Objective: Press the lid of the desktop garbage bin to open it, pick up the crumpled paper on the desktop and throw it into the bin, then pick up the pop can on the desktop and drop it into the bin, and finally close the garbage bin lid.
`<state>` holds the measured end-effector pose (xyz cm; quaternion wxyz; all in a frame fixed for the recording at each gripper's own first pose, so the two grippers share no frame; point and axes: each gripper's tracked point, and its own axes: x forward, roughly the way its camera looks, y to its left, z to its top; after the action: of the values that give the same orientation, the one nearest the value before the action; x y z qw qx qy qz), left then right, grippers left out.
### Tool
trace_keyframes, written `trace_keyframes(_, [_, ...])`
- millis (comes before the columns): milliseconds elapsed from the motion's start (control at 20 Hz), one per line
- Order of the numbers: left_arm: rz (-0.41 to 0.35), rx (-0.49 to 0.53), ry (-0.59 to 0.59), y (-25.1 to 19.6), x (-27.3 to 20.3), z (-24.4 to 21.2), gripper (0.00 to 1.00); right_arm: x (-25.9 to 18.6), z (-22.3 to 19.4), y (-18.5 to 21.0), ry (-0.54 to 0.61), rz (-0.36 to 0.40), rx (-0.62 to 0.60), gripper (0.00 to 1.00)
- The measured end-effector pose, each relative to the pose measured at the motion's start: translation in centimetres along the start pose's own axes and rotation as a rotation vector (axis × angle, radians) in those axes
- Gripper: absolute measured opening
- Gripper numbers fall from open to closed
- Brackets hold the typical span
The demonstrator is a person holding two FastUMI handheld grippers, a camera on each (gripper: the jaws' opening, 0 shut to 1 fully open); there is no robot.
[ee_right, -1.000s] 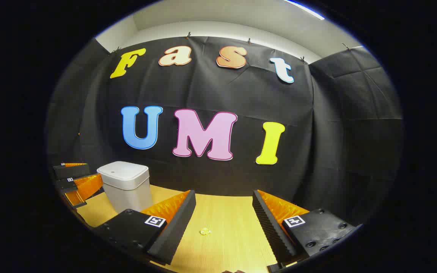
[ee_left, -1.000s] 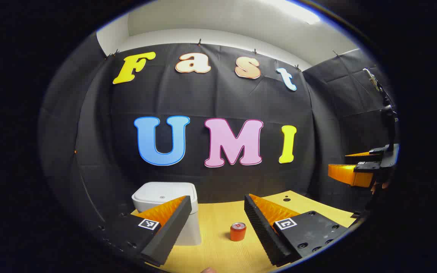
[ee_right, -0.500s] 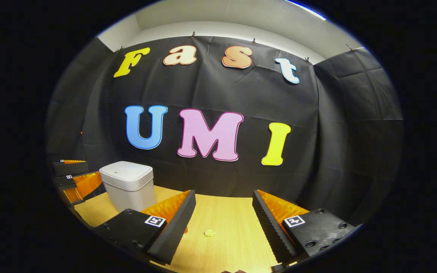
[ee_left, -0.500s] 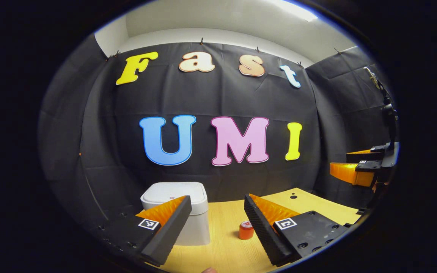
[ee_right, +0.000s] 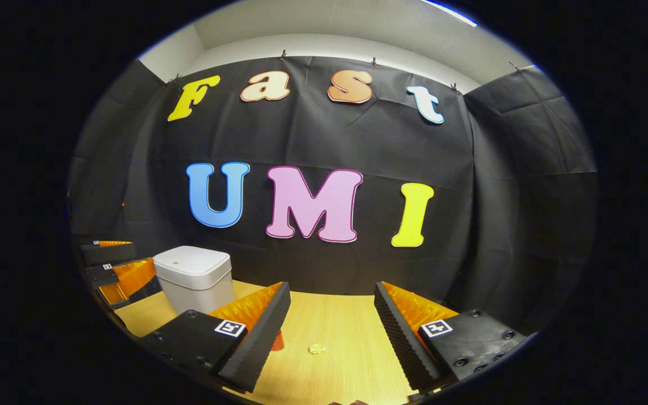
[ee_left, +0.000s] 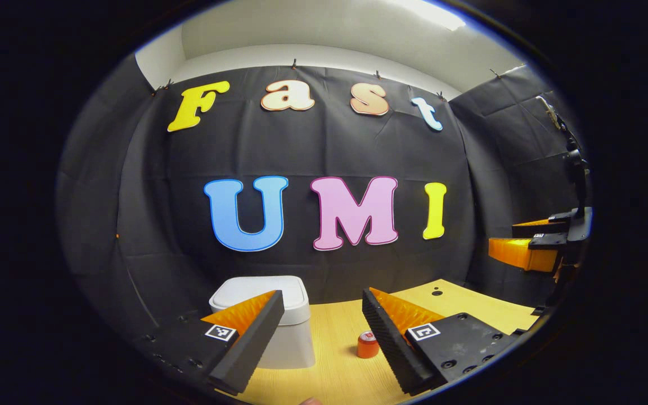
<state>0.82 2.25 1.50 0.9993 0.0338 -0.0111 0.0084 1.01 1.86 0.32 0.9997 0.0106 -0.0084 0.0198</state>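
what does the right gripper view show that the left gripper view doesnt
Right gripper view: the crumpled paper lying on the wooden desktop ahead of the right gripper.

Left gripper view: the pop can standing upright with its top in sight, a small hole in the desktop, and a dark stand at the far right.

Both: the white garbage bin with its lid shut, at least a sliver of the can, and both grippers open, the left gripper included.
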Motion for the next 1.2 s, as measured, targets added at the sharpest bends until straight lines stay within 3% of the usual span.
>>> trace_keyframes(250, [-0.026, 0.051, 0.019, 0.7, 1.1, -0.1, 0.92, -0.4, -0.2, -0.5, 0.0, -0.009, 0.003, 0.96])
trace_keyframes(450, [-0.035, 0.052, 0.01, 1.6, 1.5, 0.7, 0.75, -0.8, -0.1, -0.6, 0.001, -0.012, 0.002, 0.96])
trace_keyframes(550, [-0.052, 0.061, 0.022, 2.0, 1.7, 0.6, 0.63, -0.7, -0.1, -0.5, -0.002, -0.012, 0.003, 0.96])
trace_keyframes(700, [-0.057, 0.059, 0.02, 3.2, 2.1, 1.1, 0.24, -1.0, -0.1, -0.2, -0.008, -0.009, 0.0, 0.96])
trace_keyframes(800, [-0.075, 0.06, 0.019, 3.7, 2.3, 1.5, 0.07, -1.1, -0.2, 0.1, -0.006, -0.006, -0.002, 0.96])
trace_keyframes(1200, [-0.013, 0.041, 0.041, 8.3, 7.8, 2.7, 0.06, -0.3, 0.4, -0.9, -0.022, 0.05, -0.05, 0.96])
